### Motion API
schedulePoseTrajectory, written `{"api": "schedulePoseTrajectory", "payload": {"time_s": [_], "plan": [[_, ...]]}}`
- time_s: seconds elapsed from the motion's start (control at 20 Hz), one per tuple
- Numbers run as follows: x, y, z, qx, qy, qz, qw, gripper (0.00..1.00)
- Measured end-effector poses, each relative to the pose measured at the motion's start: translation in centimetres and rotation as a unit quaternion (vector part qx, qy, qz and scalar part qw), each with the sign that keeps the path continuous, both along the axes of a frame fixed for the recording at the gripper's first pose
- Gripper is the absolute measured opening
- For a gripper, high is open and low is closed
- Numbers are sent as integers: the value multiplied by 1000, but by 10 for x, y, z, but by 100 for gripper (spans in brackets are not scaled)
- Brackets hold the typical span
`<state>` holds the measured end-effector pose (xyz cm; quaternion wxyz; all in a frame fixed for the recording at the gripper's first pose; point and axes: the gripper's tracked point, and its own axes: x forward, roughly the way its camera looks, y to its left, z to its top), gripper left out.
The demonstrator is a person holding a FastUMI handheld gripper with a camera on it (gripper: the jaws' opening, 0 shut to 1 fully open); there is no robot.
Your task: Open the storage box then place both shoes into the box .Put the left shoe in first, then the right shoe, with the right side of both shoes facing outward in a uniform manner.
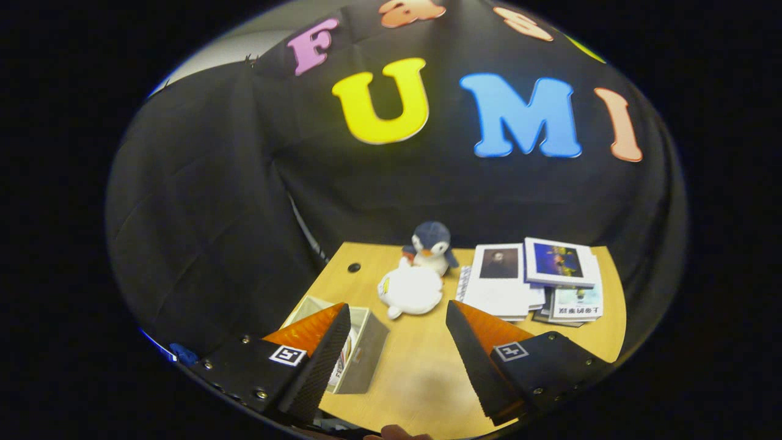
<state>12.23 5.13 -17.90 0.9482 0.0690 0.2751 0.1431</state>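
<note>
Held above a wooden table, gripper spread wide, jaws apart with nothing between them but bare tabletop. Broad open stretch of wood ahead of and between the fingers, running up toward a white plush toy and, just behind and touching it, a blue penguin plush. Far edge of the table met by the black cloth wall; left edge slanting down toward the left finger, with a small dark hole near the far left corner. Right side of the table taken up by a spread of books and magazines, stacked and overlapping, reaching close to the rounded right edge, just beyond the right finger. Storage box, grey-sided with a pale rim, lying at the table's left edge, partly hidden behind the left finger and just inside of it, well apart from the right finger. Printed material seen inside the box; lid state hard to tell.
</note>
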Motion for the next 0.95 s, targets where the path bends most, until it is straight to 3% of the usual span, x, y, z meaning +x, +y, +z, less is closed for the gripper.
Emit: {"api": "schedulePoseTrajectory", "payload": {"time_s": [0.15, 0.35, 0.55, 0.95], "plan": [[-14, -50, 40, 9, -83, -66, 994, 96], [-51, -95, 90, -5, -208, -133, 969, 96], [-84, -104, 80, -5, -229, -138, 964, 96], [-95, -116, 76, 1, -246, -143, 959, 96]]}}
